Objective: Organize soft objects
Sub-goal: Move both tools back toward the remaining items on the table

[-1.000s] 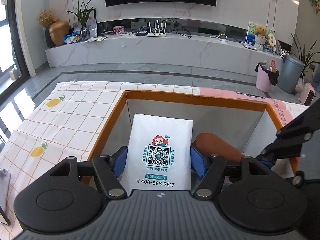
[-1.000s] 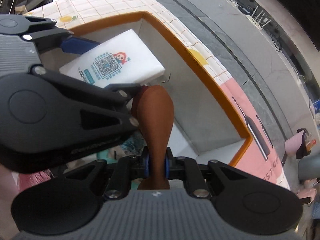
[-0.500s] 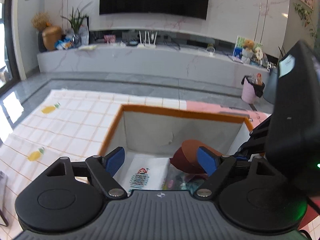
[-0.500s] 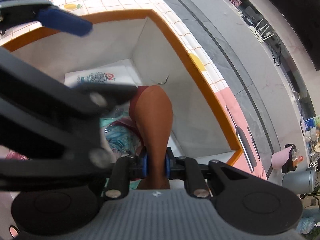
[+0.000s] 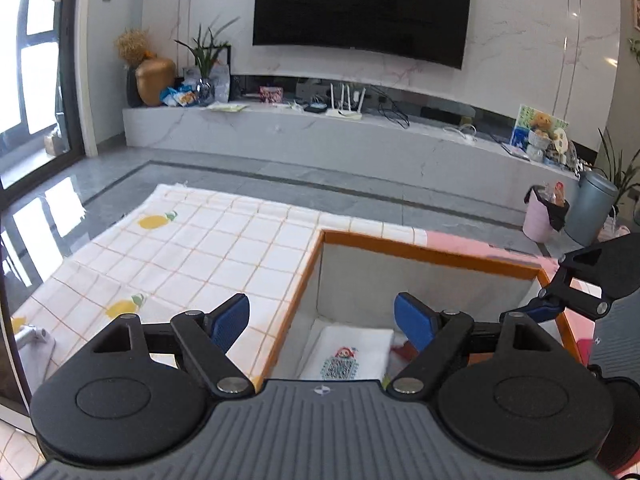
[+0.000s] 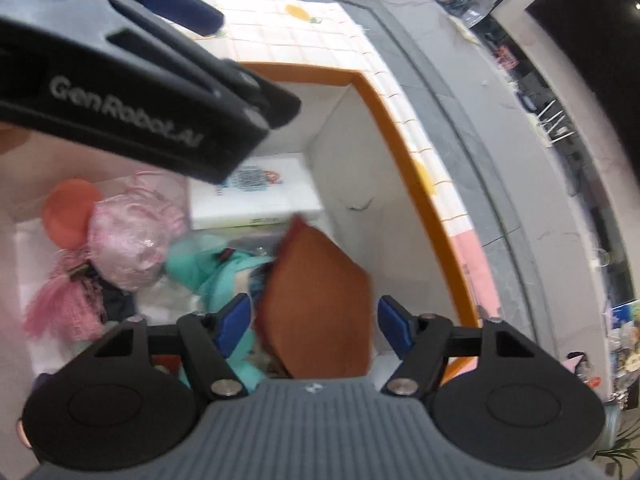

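A checked tablecloth (image 5: 200,256) with orange grid lines and yellow lemon prints is covering the table, turning pink at its far right edge. An orange-rimmed box (image 5: 432,250) with pale inner walls is sitting on it, open at the top. Beyond the table, grey polished floor tiles are running up to a long marble ledge (image 5: 320,136) carrying a router, plants, a golden vase and a plush toy, with a dark television (image 5: 360,10) hanging on the marble wall above. A pink bin and a grey bin are standing at the right.

The left tongs (image 5: 322,318) are hovering above the near-left corner of the box, jaws spread wide with nothing between them. The white packet (image 5: 348,354) with a printed code is lying flat on the box floor below them.

The right tongs (image 6: 314,324) have just been opening; the blue pads are standing clear on both sides of the brown soft object (image 6: 320,300), which is lying in the box just beside the packet, on top of a teal item (image 6: 216,268). A pink frilly item (image 6: 128,244) and an orange disc (image 6: 68,212) are lying further left in the box.
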Tool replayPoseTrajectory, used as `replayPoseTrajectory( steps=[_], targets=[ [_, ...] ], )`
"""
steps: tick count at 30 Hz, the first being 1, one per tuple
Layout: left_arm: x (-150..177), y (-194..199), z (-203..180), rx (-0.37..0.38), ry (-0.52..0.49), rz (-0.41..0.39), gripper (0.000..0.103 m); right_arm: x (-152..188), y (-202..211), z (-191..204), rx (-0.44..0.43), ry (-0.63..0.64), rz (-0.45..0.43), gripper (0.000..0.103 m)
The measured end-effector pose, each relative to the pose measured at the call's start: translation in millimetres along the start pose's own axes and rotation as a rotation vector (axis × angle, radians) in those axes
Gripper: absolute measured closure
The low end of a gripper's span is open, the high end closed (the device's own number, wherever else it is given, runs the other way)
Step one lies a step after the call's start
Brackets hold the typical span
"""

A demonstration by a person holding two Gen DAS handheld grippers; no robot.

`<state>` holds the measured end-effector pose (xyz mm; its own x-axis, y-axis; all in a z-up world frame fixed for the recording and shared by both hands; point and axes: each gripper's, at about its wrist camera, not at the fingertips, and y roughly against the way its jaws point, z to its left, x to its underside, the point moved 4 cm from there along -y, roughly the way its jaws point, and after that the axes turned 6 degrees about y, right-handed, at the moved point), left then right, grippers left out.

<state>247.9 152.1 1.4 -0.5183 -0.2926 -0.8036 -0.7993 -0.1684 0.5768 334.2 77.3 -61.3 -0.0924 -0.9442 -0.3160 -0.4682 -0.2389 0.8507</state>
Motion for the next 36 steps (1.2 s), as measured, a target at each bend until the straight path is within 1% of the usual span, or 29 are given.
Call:
replayPoseTrajectory(
  steps=[2,4,7,11,17,20,23,27,30,33,35,36],
  targets=[
    [2,-2,-1,0.008,-0.005,0.017,0.007,-1,0,4,0.015,0.016,-0.001,0.014],
    [2,-2,-3,0.016,-0.009,0.019,0.007,-2,2,10,0.029,0.041,-0.017,0.007],
    [4,1,-6,0.018,-0.030,0.009,0.007,-3,7,17,0.003,0.033,-0.050,0.007],
    [6,4,-9,0.040,-0.039,0.007,0.007,-9,13,19,-0.005,-0.016,-0.051,0.005],
    [8,13,-12,0.019,-0.044,-0.006,0.007,-12,26,14,0.020,-0.059,-0.081,0.003],
    [4,20,-10,0.021,-0.024,-0.015,0.007,-8,44,6,0.047,-0.081,-0.127,0.003],
    [-2,34,-12,0.023,-0.023,-0.036,0.007,4,70,-10,0.069,-0.138,-0.169,0.003],
    [-12,54,-23,0.037,-0.024,-0.070,0.007,25,108,-35,0.137,-0.218,-0.189,0.003],
    [-16,70,-36,0.052,-0.028,-0.088,0.007,48,137,-48,0.196,-0.260,-0.176,0.003],
    [-20,86,-52,0.088,-0.028,-0.100,0.007,74,165,-57,0.251,-0.317,-0.169,0.003],
    [-22,96,-66,0.106,-0.036,-0.114,0.007,94,181,-63,0.284,-0.378,-0.157,0.003],
    [-23,102,-72,0.117,-0.043,-0.121,0.007,106,187,-67,0.299,-0.422,-0.131,0.003]
  ],
)
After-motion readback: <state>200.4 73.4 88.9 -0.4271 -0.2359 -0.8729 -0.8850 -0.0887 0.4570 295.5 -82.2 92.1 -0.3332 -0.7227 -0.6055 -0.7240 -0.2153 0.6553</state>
